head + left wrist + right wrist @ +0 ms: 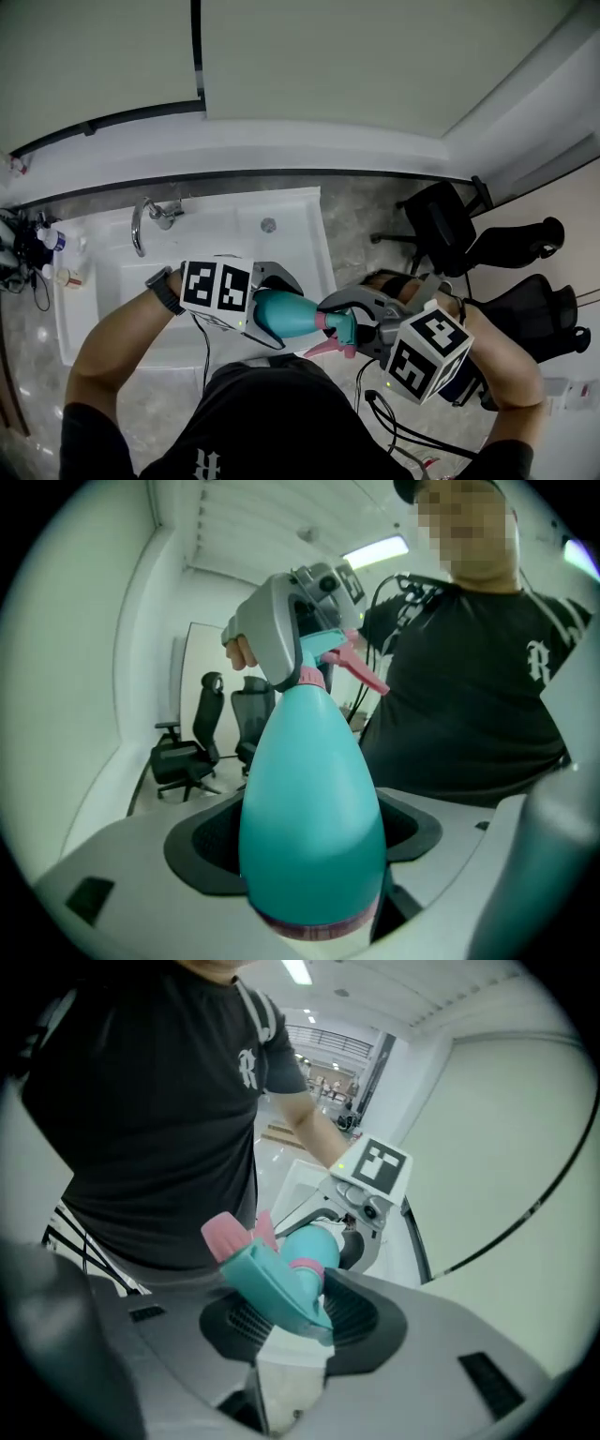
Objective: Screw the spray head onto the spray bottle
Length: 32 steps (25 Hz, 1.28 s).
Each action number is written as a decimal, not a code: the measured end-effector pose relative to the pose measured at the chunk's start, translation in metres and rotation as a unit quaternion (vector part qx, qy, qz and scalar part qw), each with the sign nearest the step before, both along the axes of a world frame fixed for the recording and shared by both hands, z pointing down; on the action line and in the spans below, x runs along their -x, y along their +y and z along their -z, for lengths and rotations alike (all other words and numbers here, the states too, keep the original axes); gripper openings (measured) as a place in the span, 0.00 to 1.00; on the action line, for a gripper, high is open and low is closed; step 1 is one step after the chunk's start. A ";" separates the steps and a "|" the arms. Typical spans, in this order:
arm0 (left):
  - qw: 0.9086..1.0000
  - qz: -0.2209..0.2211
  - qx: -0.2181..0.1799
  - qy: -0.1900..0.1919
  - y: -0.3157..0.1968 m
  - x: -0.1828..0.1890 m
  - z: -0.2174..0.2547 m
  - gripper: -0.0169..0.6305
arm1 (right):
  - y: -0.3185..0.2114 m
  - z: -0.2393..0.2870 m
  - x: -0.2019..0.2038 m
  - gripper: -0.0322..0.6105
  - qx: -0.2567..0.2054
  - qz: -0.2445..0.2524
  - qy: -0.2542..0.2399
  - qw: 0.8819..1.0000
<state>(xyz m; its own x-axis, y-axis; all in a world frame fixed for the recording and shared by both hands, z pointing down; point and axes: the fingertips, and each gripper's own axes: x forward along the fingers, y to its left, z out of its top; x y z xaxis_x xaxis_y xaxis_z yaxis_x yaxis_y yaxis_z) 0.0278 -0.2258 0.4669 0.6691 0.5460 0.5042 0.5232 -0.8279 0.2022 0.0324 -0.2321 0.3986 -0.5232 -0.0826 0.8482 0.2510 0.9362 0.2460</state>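
Note:
A teal spray bottle (292, 317) lies level in front of the person's body, its wide base in my left gripper (272, 314), which is shut on it. In the left gripper view the bottle (314, 799) fills the gap between both pads. The teal spray head (337, 325), with a pink trigger (322, 348) and a pink collar (305, 1266), sits on the bottle's neck. My right gripper (347, 330) is shut on the spray head (272, 1286), whose body lies slantwise between the pads. The two grippers face each other along the bottle.
A white sink (281, 211) with a chrome faucet (150, 220) lies beyond the grippers. Small bottles (52, 246) stand at the counter's left end. Black office chairs (450, 225) stand to the right. Cables hang near the person's dark shirt (272, 412).

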 end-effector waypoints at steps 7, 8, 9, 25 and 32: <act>0.998 0.020 -0.045 -0.039 -0.001 -0.001 -0.016 0.62 | -0.002 -0.008 0.003 0.26 0.063 -0.044 -0.034 0.996; 0.998 0.021 -0.044 -0.045 -0.001 0.000 -0.018 0.62 | -0.003 -0.009 0.003 0.26 0.065 -0.046 -0.037 0.996; 0.998 0.018 -0.040 -0.051 0.000 0.001 -0.021 0.62 | -0.003 -0.012 0.003 0.26 0.068 -0.047 -0.038 0.996; 0.997 0.053 -0.015 -0.050 0.030 0.035 -0.022 0.62 | 0.029 -0.012 0.039 0.25 -0.022 0.017 -0.010 1.000; 0.998 0.013 0.034 -0.048 0.109 0.066 -0.035 0.62 | 0.100 -0.027 0.069 0.25 0.032 -0.010 -0.035 0.999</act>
<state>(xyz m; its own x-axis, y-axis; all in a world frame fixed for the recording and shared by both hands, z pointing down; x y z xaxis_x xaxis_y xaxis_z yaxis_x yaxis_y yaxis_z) -0.0387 -0.1165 0.5018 0.6340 0.5635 0.5297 0.4768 -0.8241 0.3059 -0.0363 -0.1324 0.4253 -0.5808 -0.0406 0.8131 0.2159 0.9553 0.2019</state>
